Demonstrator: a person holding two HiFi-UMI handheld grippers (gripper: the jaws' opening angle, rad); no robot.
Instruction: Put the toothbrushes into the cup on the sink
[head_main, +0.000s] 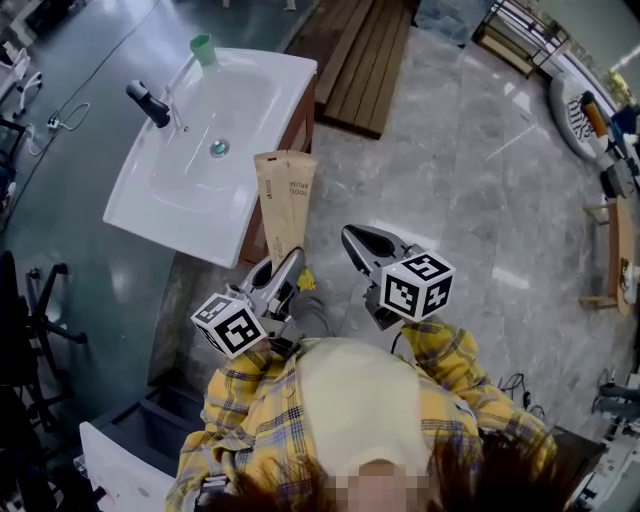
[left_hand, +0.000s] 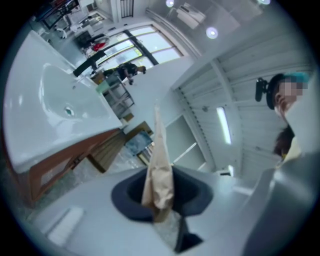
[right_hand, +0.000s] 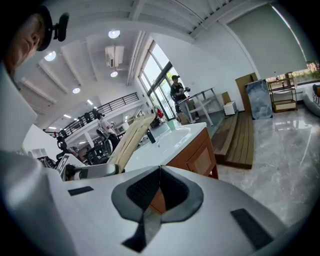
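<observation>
A person (head_main: 260, 410) in a plaid shirt stands short of the white sink (head_main: 130, 190) with a gripper in each hand. The left gripper (head_main: 288, 262) is clamped on the lower end of a long brown paper sleeve (head_main: 283, 195), which rises from the jaws towards the basin's near corner; the toothbrushes it is judged to hold cannot be seen. The right gripper (head_main: 352, 238) has its jaws pressed together on nothing and hangs beside the sleeve, apart from it. The green cup (head_main: 203, 48) stands at the sink's far corner, beyond the black faucet (head_main: 150, 103) and well apart from both grippers.

The likeliest trouble lies in the grip: the left gripper view shows the paper crumpled between the pads and held at one end only, so the tall free length could swing, sag or slide out on the way over the basin. The sleeve looks closed, so the brushes must probably be freed first; that calls for the right gripper to open and take the top, and a hard pull could tear the paper and scatter brushes onto the tiled floor (head_main: 470, 170) or into the basin by the drain (head_main: 219, 148). The faucet stands on the reach to the cup, and a swinging sleeve could catch it. The cup looks small and light and sits close to the rim; a brush dropped in at a slant, or a nudge from a jaw, could tip it or push it off the edge.
</observation>
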